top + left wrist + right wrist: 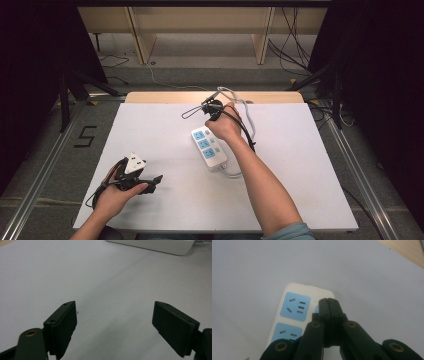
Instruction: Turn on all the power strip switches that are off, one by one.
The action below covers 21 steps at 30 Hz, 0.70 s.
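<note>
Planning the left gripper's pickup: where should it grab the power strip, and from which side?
Grip the power strip across its narrow width, mid-body, coming from above, jaws on the two long side walls. It lies flat, sockets up, so only those parallel sides offer purchase. Probably avoid the near end, where its cord exits. The left gripper is open.

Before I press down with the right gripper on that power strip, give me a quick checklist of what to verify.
1. Right gripper jaws shut, nothing between them: ok.
2. Its tip sits over the small blue button beside the end socket of the power strip: ok; contact, cannot tell.
3. Power strip lies flat on the white table, sockets up: ok.
4. Left gripper open and empty, well apart from the strip: ok.
5. Sockets free of plugs: ok in the high view.
6. Strip's white cord runs toward the person, under the right forearm; snagging, cannot tell.
</note>
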{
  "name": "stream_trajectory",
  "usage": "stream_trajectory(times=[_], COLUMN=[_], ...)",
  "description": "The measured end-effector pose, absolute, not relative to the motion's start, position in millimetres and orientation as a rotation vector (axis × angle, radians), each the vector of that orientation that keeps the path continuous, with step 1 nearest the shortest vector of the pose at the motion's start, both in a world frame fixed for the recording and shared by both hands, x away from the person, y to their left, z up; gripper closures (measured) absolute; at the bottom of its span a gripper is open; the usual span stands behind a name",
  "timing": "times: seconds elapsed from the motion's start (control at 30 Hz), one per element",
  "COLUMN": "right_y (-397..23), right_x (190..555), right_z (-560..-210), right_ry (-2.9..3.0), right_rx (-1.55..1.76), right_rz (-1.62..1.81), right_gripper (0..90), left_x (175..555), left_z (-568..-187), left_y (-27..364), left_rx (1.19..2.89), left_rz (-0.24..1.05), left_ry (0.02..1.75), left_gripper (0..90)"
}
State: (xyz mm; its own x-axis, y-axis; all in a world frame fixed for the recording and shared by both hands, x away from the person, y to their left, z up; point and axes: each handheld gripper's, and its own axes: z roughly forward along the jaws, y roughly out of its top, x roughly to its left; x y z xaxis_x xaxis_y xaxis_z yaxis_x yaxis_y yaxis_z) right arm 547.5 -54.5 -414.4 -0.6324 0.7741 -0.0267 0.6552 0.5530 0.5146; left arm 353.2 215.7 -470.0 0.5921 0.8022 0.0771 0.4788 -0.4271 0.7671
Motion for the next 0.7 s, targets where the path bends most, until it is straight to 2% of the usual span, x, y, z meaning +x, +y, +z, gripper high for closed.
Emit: stream_trajectory(times=[0.7], right_y=[-48], right_x=[552], right_z=[-425], right_ry=[2.554], right_rx=[1.209], right_rz=[0.667], right_gripper=[90.0], left_x=[353], left_z=[-470], left_y=[216], left_rx=[2.100], left_rz=[0.572], left_ry=[1.011], left_gripper=[19.8])
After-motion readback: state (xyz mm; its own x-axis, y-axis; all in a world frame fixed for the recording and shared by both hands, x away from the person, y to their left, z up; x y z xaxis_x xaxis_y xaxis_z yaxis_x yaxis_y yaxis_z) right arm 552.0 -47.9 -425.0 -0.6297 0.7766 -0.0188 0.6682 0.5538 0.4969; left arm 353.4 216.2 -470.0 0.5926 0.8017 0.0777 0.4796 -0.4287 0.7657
